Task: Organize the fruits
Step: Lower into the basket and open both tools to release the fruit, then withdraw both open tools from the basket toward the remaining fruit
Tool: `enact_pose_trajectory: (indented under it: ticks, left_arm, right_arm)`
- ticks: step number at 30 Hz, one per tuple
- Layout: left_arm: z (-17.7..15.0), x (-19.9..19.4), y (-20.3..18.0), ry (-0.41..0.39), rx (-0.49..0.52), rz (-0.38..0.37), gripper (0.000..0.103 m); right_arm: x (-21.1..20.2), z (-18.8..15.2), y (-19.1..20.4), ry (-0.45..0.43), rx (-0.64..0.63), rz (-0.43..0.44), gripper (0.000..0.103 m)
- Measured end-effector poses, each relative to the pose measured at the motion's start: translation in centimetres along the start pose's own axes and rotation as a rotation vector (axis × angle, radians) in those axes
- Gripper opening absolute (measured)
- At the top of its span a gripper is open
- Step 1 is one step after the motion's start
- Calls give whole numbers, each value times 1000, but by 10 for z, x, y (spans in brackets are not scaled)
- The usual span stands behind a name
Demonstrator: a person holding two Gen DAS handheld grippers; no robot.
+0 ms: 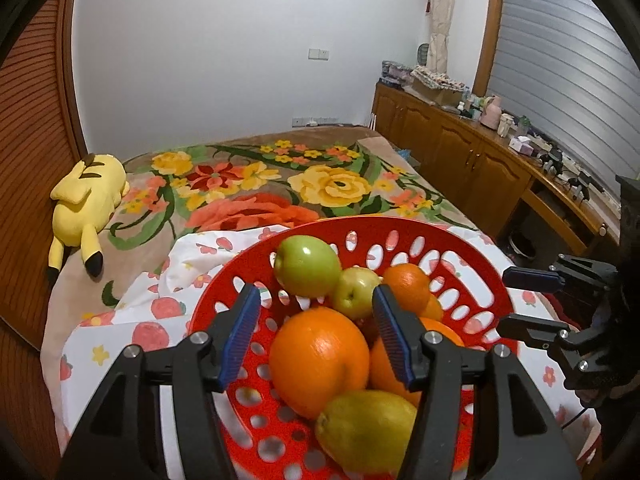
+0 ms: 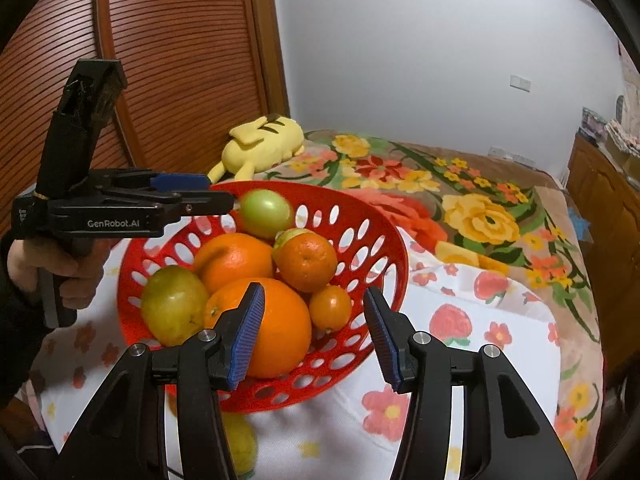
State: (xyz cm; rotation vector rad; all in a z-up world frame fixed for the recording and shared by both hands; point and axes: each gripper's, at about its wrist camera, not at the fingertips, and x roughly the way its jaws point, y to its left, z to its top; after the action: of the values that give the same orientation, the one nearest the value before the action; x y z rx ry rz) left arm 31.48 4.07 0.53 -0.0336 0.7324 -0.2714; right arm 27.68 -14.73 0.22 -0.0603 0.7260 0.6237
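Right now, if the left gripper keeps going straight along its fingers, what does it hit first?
Probably the big orange in the red basket: it sits between the open left gripper fingers, no contact visible. Depth uncertain.

Both grippers [image 1: 316,336] [image 2: 314,334] open, empty

Red perforated basket [image 2: 384,264] heaped with oranges [image 2: 280,328], apples [image 2: 266,212].
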Motion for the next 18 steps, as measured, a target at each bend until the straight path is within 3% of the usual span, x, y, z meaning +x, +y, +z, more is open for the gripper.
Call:
enact_pose_trajectory:
  ticks: [18]
  left_arm:
    - [-47,-83,-30,-81,47,-26,63]
  right_arm:
    - [-55,-46,47,-32,22,-26,59]
